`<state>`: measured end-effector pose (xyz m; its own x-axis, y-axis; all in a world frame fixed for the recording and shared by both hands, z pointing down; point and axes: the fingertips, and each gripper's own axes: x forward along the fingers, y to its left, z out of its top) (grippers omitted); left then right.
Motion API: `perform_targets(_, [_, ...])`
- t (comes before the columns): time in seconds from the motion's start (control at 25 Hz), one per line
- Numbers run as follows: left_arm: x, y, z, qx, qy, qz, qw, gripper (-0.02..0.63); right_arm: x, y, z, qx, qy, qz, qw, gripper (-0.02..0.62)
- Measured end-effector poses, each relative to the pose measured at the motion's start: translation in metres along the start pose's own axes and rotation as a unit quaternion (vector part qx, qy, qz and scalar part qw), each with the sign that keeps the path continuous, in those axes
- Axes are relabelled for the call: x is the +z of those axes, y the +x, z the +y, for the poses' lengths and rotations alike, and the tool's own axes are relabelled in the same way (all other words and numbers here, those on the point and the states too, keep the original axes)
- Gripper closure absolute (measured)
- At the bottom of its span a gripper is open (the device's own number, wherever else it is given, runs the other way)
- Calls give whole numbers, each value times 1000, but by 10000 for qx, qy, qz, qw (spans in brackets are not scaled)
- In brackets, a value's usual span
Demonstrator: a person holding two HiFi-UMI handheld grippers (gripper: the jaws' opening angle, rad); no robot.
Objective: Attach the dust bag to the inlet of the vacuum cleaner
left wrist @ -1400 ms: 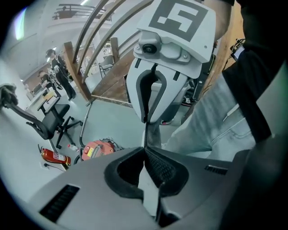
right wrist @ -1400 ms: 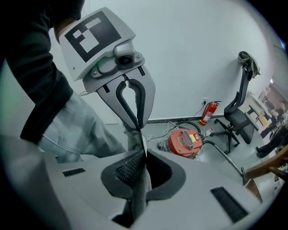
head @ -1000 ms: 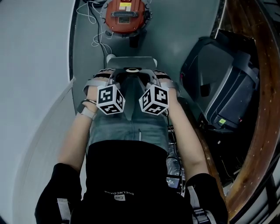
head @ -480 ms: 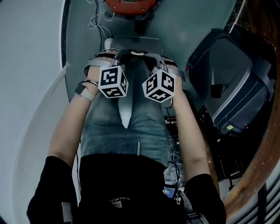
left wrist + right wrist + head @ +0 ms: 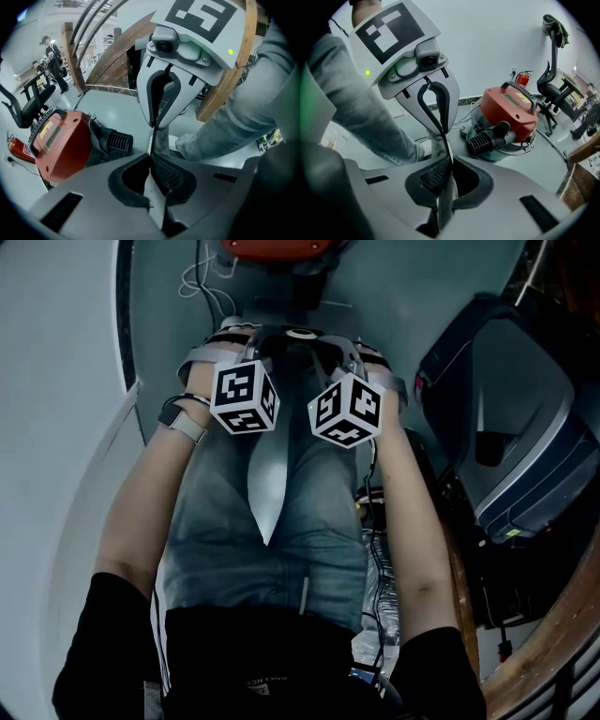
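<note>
Dust bag (image 5: 159, 140) stretches edge-on between left gripper (image 5: 151, 159) and right gripper (image 5: 450, 161), both clamped on it, near the red vacuum cleaner (image 5: 511, 115); it seems light and limp, best held by its edges.

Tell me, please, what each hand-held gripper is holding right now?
Left hand-held gripper: closed on the bag.
Right hand-held gripper: closed on the same bag.
</note>
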<state>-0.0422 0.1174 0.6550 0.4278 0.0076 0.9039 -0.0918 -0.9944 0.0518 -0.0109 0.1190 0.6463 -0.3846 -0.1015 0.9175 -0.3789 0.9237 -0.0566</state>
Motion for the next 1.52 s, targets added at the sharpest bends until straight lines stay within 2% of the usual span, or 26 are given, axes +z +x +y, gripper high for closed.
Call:
perform_targets(0.48, [-23, 52, 19, 11, 139, -66, 9999, 586, -18, 56, -17, -54, 125, 16, 9999, 558])
perform_targets(0.96, [-7, 34, 50, 616, 135, -305, 9975, 586, 0, 37, -49, -521, -129, -182, 9984, 558])
perform_targets(1.12, [-4, 31, 57, 792, 199, -284, 9963, 586, 3, 36, -56, -528, -235, -187, 9982, 558])
perform_targets(1.32, [0, 36, 58, 776, 480, -256, 9955, 586, -3, 37, -59, -454, -175, -186, 9986, 558])
perform_targets(1.52, [5, 40, 63, 686, 560, -231, 9958, 585, -8, 37, -65, -369, -259, -18, 9990, 557])
